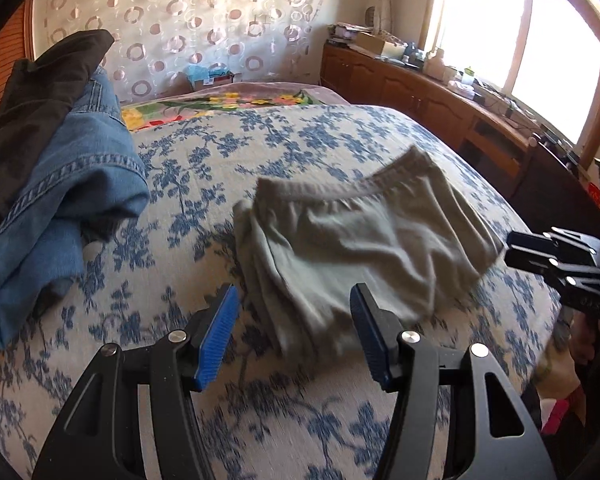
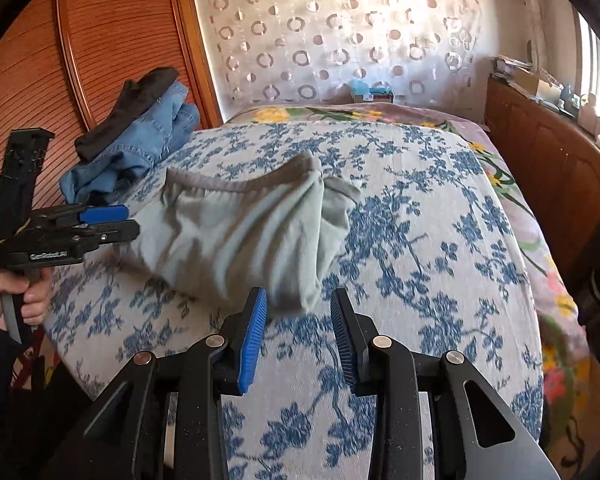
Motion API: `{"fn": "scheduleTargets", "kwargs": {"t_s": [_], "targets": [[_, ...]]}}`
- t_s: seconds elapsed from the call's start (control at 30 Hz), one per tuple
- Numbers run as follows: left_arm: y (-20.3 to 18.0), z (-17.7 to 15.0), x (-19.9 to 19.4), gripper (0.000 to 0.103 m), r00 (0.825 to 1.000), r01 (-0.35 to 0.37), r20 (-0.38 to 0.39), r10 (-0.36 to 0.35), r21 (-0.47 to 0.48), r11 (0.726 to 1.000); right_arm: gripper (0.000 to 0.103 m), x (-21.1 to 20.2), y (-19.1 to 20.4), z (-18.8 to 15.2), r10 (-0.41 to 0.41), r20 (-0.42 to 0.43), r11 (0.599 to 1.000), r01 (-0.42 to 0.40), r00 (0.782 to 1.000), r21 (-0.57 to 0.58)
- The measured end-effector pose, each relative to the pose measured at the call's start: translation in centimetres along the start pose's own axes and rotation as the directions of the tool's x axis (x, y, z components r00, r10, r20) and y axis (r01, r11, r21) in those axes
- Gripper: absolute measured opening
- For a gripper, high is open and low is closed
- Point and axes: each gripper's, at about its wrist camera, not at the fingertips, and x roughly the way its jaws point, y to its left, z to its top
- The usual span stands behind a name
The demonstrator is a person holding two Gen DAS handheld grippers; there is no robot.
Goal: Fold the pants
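The grey pants (image 1: 364, 236) lie folded in a small bundle in the middle of the bed, on the white bedspread with blue flowers (image 1: 300, 432). The stretchy waistband is on the far side, and the cloth looks wrinkly.

The left gripper (image 1: 294, 336) is above the bedspread, just in front of the near edge of the pants. Its two blue pads (image 1: 216, 340) stand apart and there is nothing between them. From the right wrist view, a hand (image 2: 24, 300) holds this gripper by its handle, next to the left edge of the pants.

The right gripper (image 2: 299, 338) is also near the front of the pants. Its blue pads are a bit apart, less wide than the other tool, and they hold nothing.

A pile of blue jeans (image 1: 72, 184) with a black cloth (image 1: 32, 120) on top sits at the far left of the bed, well apart from the pants.
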Motion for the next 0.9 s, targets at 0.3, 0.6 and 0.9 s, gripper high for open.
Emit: {"fn": "scheduleTargets", "kwargs": {"t_s": [0.3, 0.6, 0.9], "targets": [[-0.8, -1.8, 0.0, 0.045, 1.0, 0.02, -0.021, -0.019, 0.04, 0.999, 0.034, 1.2, 0.7, 0.3, 0.005, -0.031, 1.0, -0.005, 0.999, -0.007], [-1.0, -1.7, 0.5, 0.024, 0.999, 0.03, -0.029, -0.028, 0.064, 0.998, 0.011, 2.3, 1.0, 0.7, 0.056, -0.028, 0.998, -0.057, 0.998, -0.026], [-0.4, -1.8, -1.1, 0.011, 0.998, 0.051, 0.021, -0.052, 0.05, 0.997, 0.008, 0.0, -0.7, 0.1, 0.101, 0.033, 0.995, -0.101, 0.994, 0.015]]}}
